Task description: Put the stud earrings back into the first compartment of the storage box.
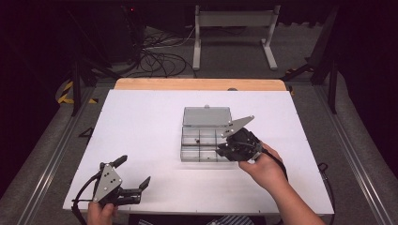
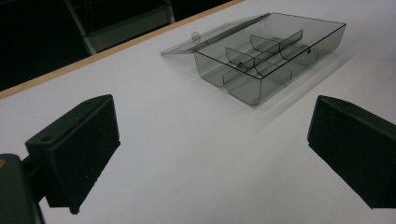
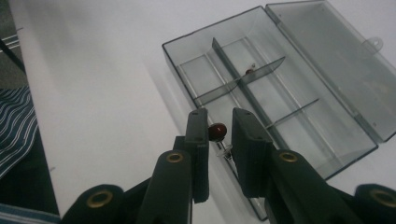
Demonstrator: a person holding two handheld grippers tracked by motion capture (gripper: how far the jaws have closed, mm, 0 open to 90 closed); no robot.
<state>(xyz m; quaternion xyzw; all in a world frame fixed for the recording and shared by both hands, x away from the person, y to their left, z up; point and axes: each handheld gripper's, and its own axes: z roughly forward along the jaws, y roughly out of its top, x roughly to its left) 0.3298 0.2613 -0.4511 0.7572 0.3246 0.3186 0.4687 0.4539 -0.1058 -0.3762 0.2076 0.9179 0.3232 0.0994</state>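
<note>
Right tongs point(image 3: 219, 133) are clenched on a small red-headed pin point(image 3: 217, 131), which I hold above the near edge of the open box point(image 3: 299, 154). Its compartments lie just ahead, long axis going away from me. Left tongs point(image 1: 133, 176) rest released, well apart. No writing I can read.

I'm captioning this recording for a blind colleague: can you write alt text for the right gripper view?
The right hand-held gripper pinches a small dark red round-headed pin between its two black jaws, above a white table. Behind it lies an open clear grey plastic compartment box, lid folded flat, with another small red pin in one compartment.
</note>
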